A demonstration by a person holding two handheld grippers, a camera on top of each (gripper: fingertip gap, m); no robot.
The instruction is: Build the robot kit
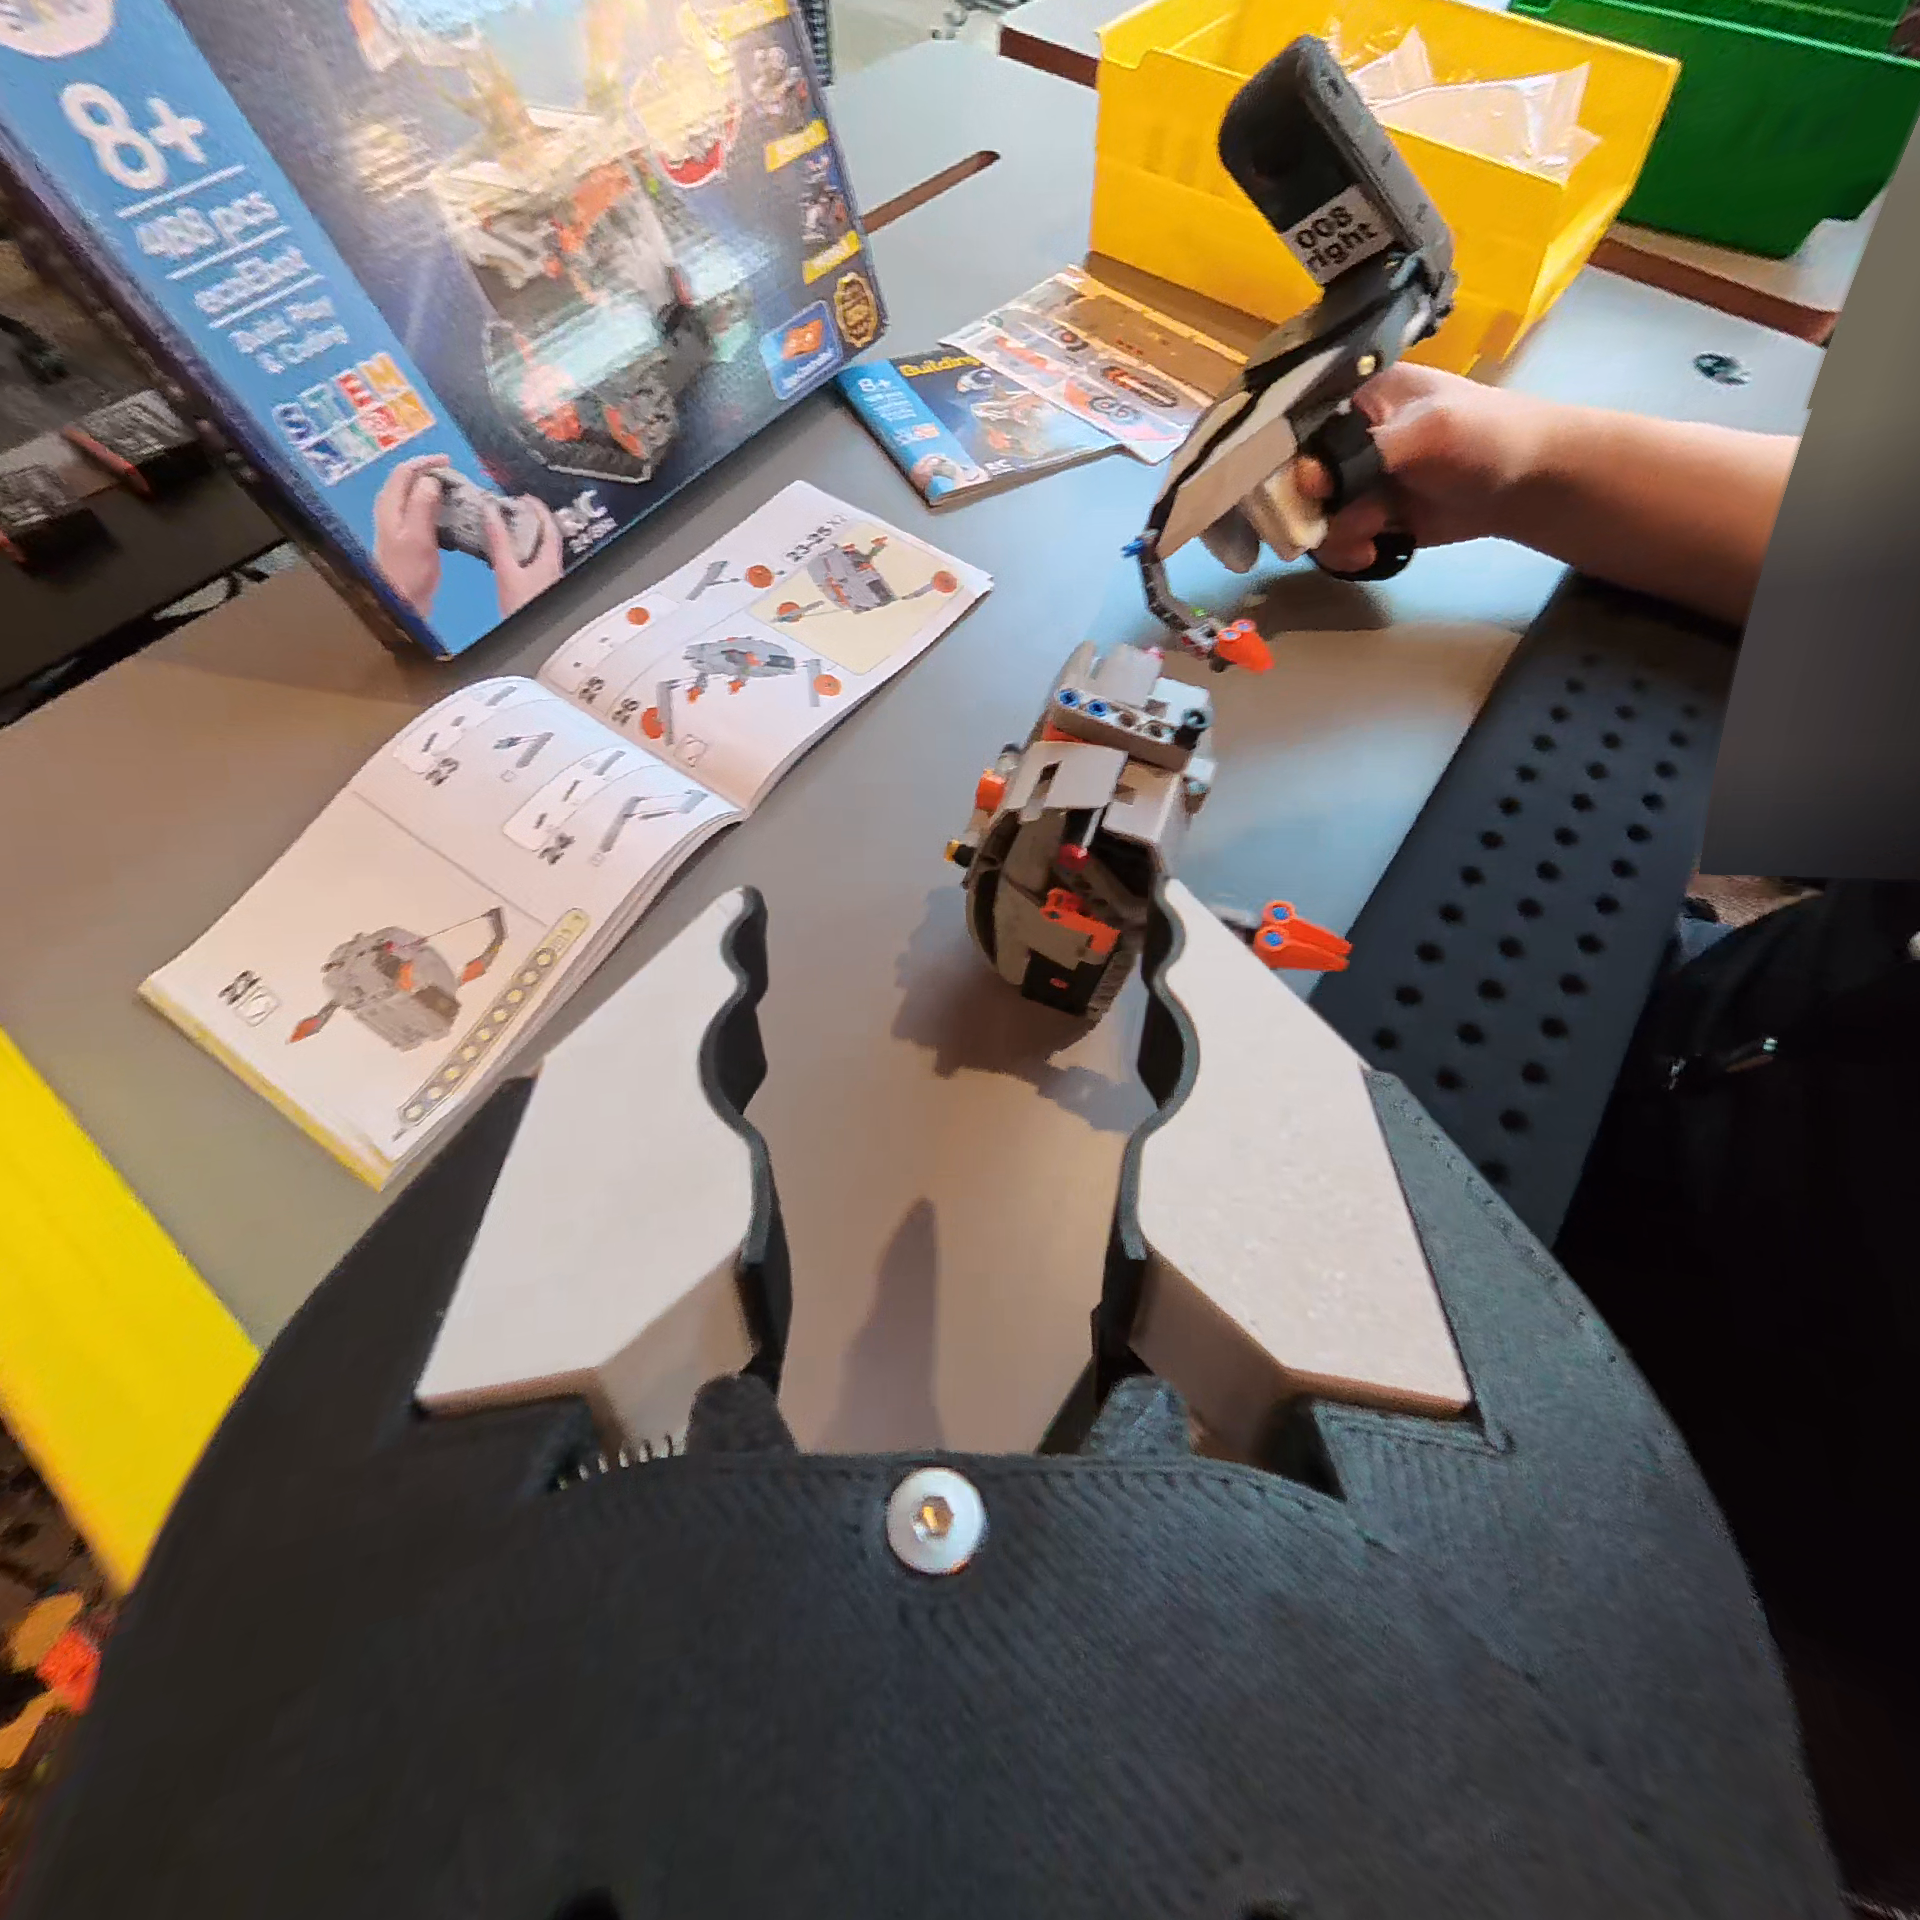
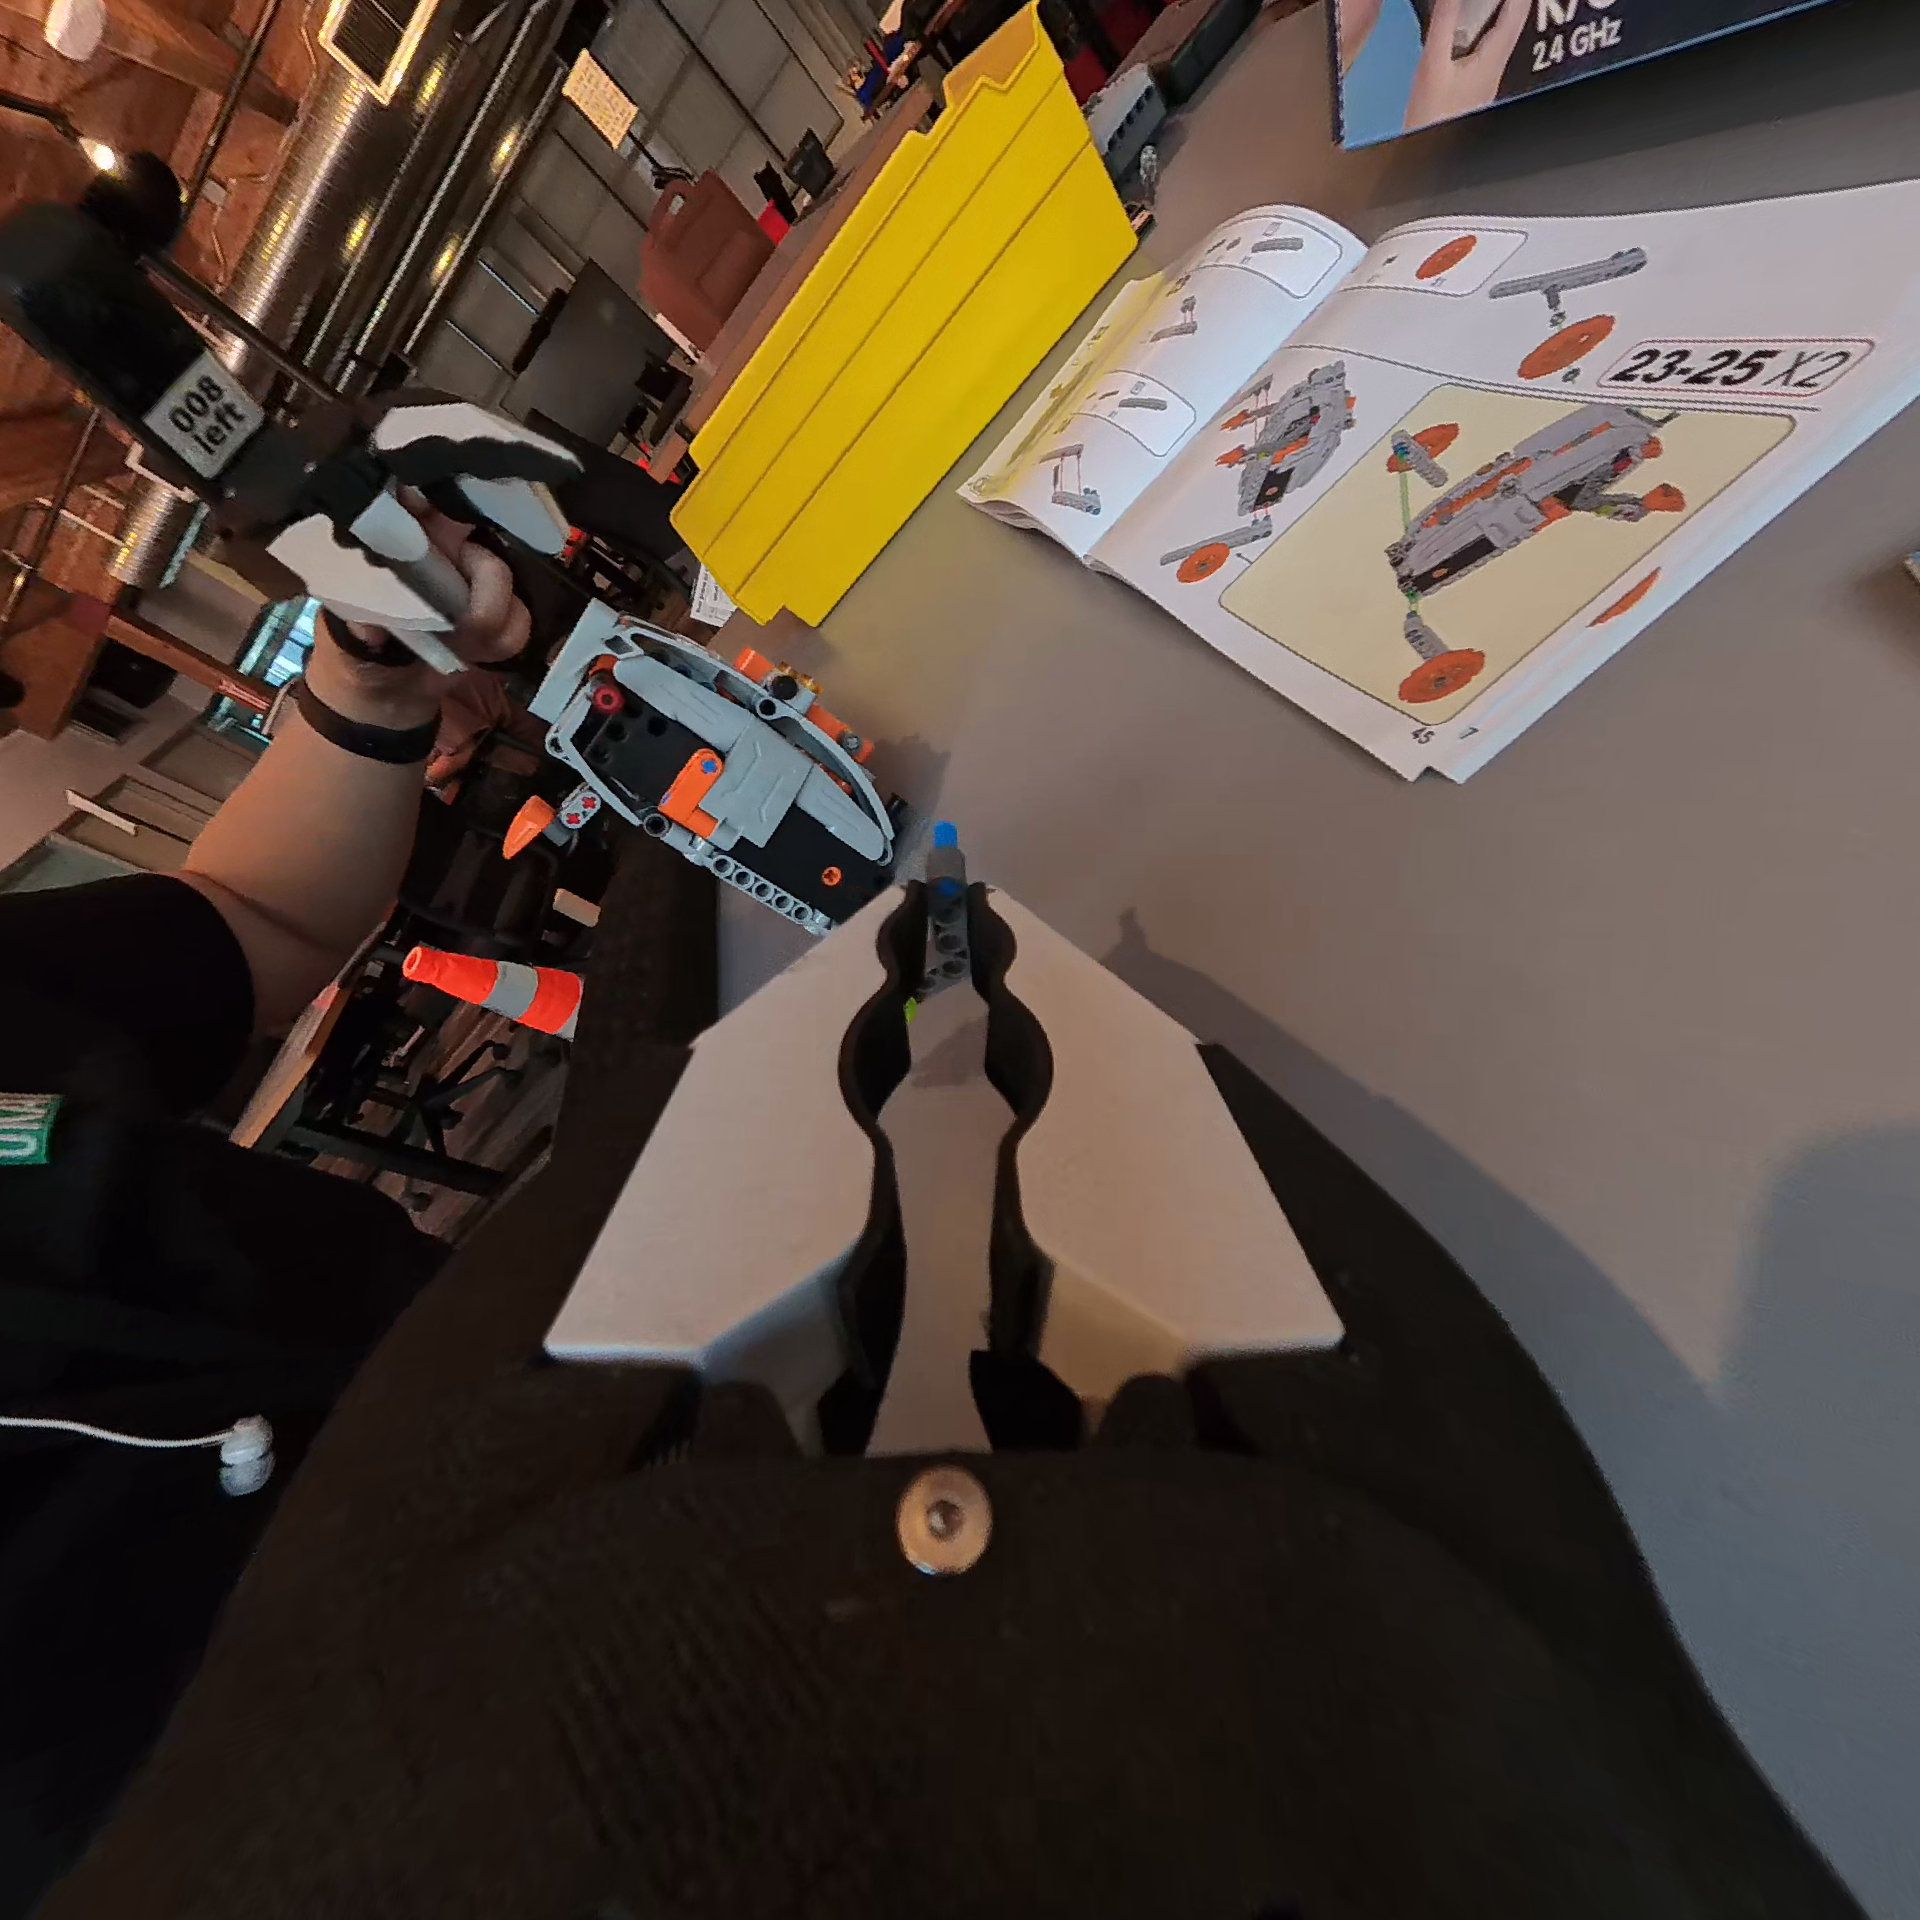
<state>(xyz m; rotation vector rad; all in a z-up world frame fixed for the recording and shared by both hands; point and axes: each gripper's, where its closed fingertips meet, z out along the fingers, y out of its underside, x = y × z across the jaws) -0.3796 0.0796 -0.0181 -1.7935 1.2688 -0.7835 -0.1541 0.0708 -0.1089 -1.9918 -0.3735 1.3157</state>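
A grey, black and orange brick-built robot body stands on the grey table, just beyond my left gripper, which is open and empty with its right finger close beside the model. My right gripper is shut on a thin dark leg piece with blue pins. In the left wrist view the right gripper holds this leg piece, orange-tipped, just above and behind the model. The model also shows in the right wrist view, as does the left gripper.
An open instruction booklet lies left of the model, with the kit's blue box behind it. A yellow bin, green bin, leaflets and an orange part are around. A black perforated panel borders the table's right side. My hands' fingertips stand some 25 cm from each other.
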